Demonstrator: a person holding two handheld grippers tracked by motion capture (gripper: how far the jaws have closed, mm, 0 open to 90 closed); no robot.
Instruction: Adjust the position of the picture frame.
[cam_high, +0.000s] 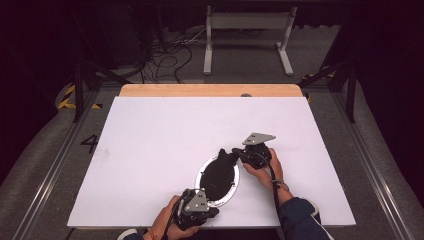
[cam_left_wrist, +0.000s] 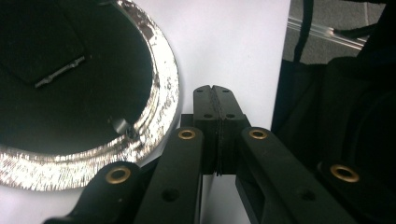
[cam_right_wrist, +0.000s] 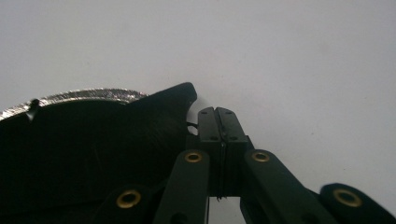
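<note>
1. While both hands sit low on the white table (cam_high: 150, 130), the left gripper (cam_left_wrist: 215, 89) has its jaws pressed together, nothing between them.
2. The right gripper (cam_right_wrist: 223, 112) is the same, closed and empty.
3. The silver-rimmed tray (cam_left_wrist: 161, 88) sits just left of each jaw pair, with a black cloth (cam_right_wrist: 93, 149) in it.
4. No readable writing on anything.

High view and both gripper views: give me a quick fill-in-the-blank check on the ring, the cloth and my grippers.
1. The silver ring lies on the ____ board.
2. The cloth stretched in the ring is ____ in colour.
3. The left gripper has its jaws ____.
4. The right gripper has ____ between its jaws.

Missing words: white; black; shut; nothing
</note>
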